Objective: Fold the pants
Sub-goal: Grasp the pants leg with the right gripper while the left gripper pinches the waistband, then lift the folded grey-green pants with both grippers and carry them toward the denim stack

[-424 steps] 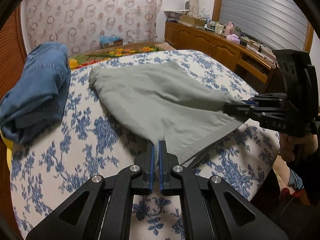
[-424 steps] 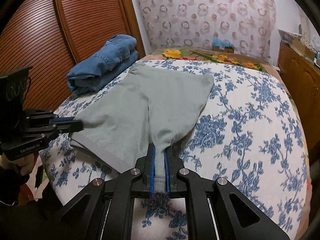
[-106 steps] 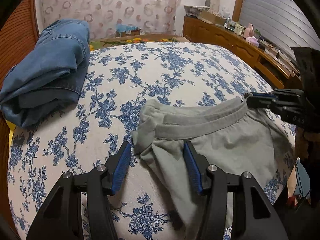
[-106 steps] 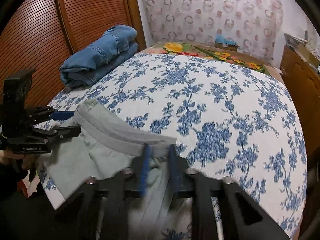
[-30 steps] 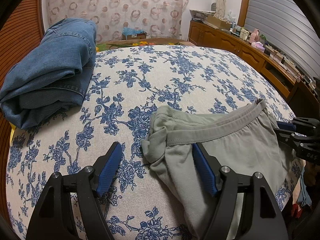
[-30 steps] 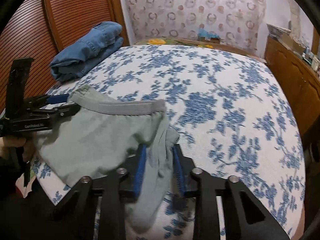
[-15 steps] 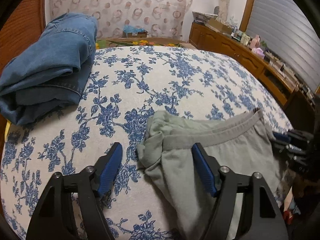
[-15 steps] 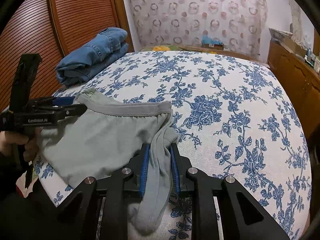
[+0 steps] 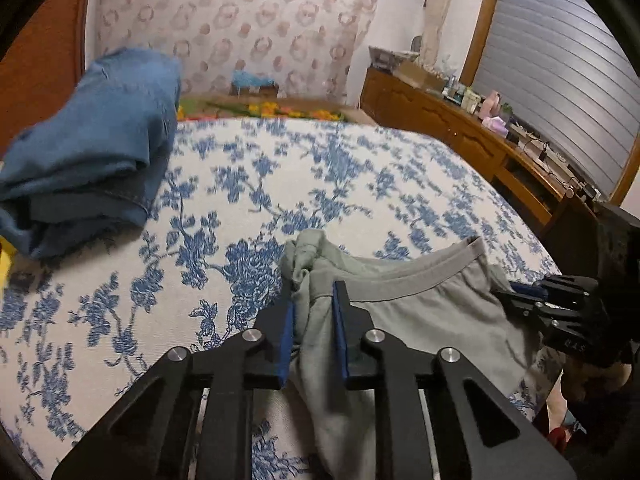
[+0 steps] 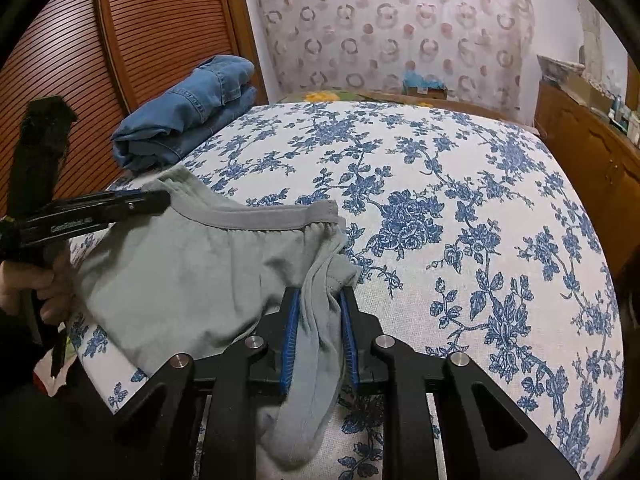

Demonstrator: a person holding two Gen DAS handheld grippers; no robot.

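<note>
- Our left gripper (image 9: pixel 313 334), wide apart a moment ago, now closes on the bunched left end of the grey pants (image 10: pixel 192 280).
- Our right gripper (image 10: pixel 319 342) stays clamped on the other end.
- The pants lie folded at the bed's (image 10: pixel 460 208) near edge; another fold looks ready.

Setting: home bedroom.
My tongs work over a bed (image 10: pixel 460 184) with blue-floral cover; folded jeans (image 10: pixel 188 112) at its left edge, wooden dresser (image 9: pixel 452 128) along its right, patterned curtain (image 10: pixel 384 24) beyond.
</note>
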